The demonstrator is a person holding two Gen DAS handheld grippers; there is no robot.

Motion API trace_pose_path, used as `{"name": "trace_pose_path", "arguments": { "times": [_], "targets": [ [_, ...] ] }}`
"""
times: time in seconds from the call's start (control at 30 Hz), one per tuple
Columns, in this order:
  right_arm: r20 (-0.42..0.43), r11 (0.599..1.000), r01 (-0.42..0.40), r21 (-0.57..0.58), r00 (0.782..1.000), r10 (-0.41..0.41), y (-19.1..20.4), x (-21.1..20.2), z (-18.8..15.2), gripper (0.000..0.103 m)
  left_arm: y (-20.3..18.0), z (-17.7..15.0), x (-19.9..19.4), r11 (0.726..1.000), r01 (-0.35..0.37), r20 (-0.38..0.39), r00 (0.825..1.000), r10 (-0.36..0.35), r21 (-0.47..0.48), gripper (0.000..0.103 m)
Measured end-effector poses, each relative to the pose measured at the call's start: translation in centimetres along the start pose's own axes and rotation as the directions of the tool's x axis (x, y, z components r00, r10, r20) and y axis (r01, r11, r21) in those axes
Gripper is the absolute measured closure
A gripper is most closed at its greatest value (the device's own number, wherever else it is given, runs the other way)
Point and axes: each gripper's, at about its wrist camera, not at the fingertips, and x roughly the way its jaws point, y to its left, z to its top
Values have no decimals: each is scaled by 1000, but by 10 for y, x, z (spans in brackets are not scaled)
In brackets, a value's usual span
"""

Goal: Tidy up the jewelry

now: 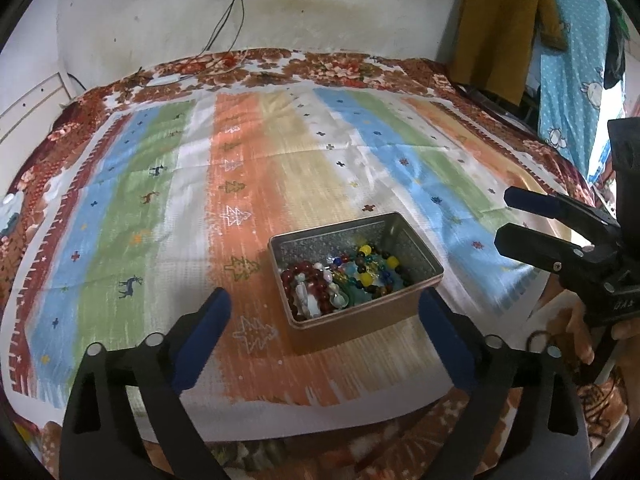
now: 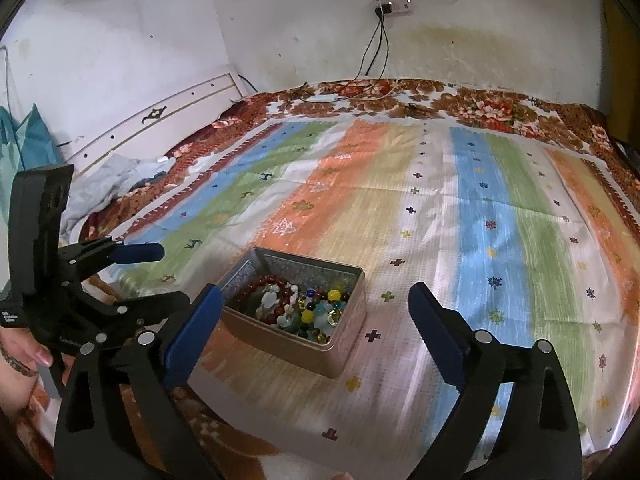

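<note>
A gold-coloured rectangular tin (image 1: 360, 328) without a lid stands on the striped cloth. It holds mixed jewelry (image 1: 360, 276): a dark red bead bracelet (image 1: 306, 274), white pieces, and yellow, blue and green beads. My left gripper (image 1: 324, 300) is open wide just short of the tin, a blue pad (image 1: 204, 336) on each side, gripping nothing. My right gripper (image 1: 506, 218) hangs open to the tin's right. In the right wrist view the tin (image 2: 280, 348) and its beads (image 2: 304, 308) lie ahead of the open right gripper (image 2: 314, 294), with the left gripper (image 2: 172, 276) open at the left.
The striped cloth (image 2: 440, 220) covers a bed with a floral blanket (image 2: 460, 100). A white headboard (image 2: 160, 120) and crumpled grey fabric (image 2: 108, 184) lie at the left. Cables (image 2: 372, 56) drop from a wall socket onto the far blanket. Clothes (image 1: 500, 20) hang at the right.
</note>
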Motion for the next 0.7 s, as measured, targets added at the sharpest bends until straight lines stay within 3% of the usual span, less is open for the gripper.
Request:
{"name": "trace_pose_path", "arguments": {
  "times": [0.27, 0.7],
  "targets": [
    [17, 1000, -1, 1, 1000, 1, 3, -10, -9, 5, -10, -8, -5, 997, -56, 26, 998, 55, 44, 6],
    [37, 1000, -5, -29, 999, 6, 8, -15, -15, 5, -11, -12, -5, 998, -56, 16, 998, 56, 42, 6]
  ]
}}
